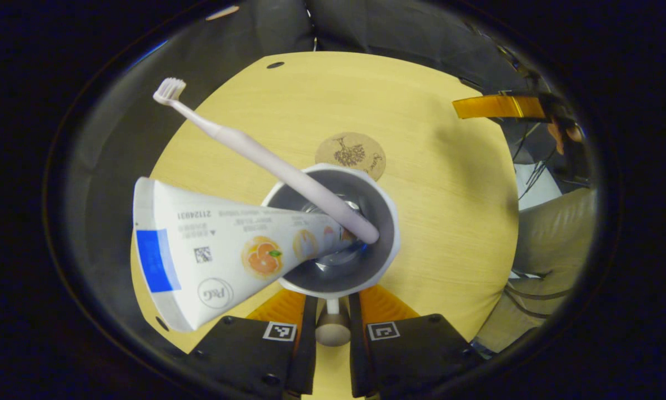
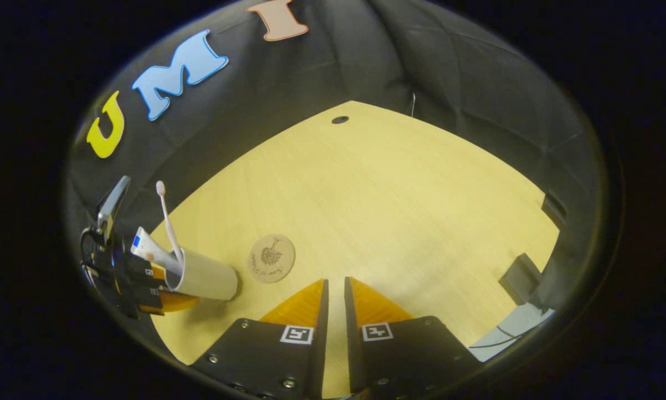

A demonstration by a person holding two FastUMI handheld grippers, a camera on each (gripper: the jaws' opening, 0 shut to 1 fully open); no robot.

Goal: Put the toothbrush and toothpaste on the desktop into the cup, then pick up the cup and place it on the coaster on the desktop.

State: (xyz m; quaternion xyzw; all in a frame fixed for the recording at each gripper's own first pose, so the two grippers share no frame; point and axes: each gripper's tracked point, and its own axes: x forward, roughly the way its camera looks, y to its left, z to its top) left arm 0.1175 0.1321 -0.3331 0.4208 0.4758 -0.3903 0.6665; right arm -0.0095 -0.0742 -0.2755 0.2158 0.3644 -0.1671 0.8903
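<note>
**Cup's loaded, now it just needs a ride to the coaster**

Toothbrush (image 1: 266,158) and toothpaste tube (image 1: 210,250) both sit in the white cup (image 1: 391,222), which looks lifted a little off the wooden desktop (image 1: 449,183) in the right gripper view. The left gripper (image 1: 333,303) is clamped on the cup's handle (image 1: 333,328), one finger each side of it, as far as I can tell. The right gripper (image 2: 333,294) holds nothing, fingers nearly together with a thin gap, hanging over bare desk.

Handling-wise: the cup looks rigid, probably ceramic, so chippable and a bit slick. The handle is the sensible grab point, but it's off-centre, so I'd expect the cup to want to swing. The contents make it top-heavy. The tube is soft with the flat crimped end up, and the brush is light and stiff.

Both long axes run up out of the cup, leaning away from the coaster side; brush bristles at the top, tube cap down inside.

The round cork coaster (image 1: 350,154) lies just beyond the cup, near but not under it.
</note>
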